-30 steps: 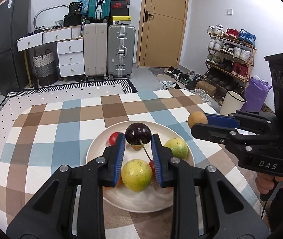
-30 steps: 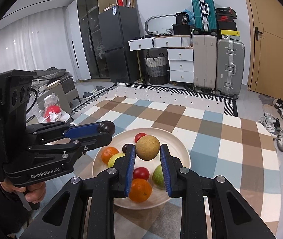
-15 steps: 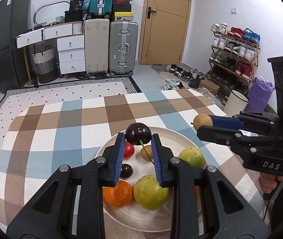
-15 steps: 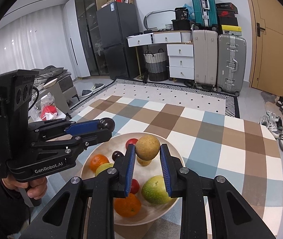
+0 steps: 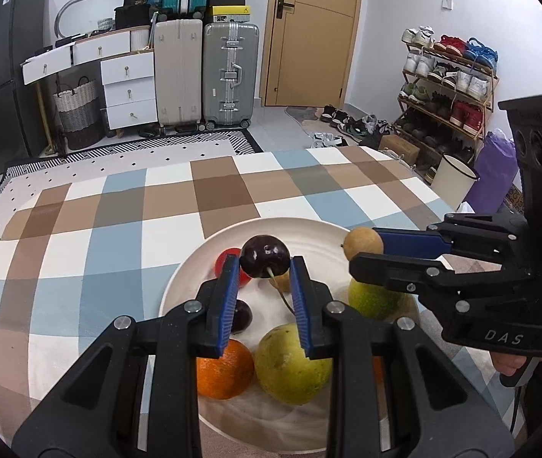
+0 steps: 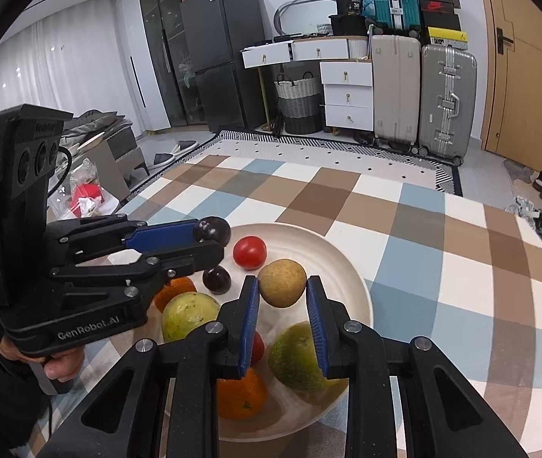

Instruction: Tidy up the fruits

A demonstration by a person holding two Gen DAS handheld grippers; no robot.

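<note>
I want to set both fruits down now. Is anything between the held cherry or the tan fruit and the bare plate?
Nothing visible blocks the dark cherry or round tan fruit; bare cream plate lies beyond both.

2 suitcases (image 5: 206, 76) beside white drawers (image 5: 127, 87), wooden door (image 5: 309, 34), shoe rack (image 5: 446, 87), fridge (image 6: 221, 72).

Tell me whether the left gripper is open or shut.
Shut: the left gripper pinches a dark cherry between its blue pads, above the plate.

left gripper (image 5: 265, 267): black, blue pads, "GenRobot.AI" | right gripper (image 6: 282, 288): black, blue pads, "DAS"
</note>
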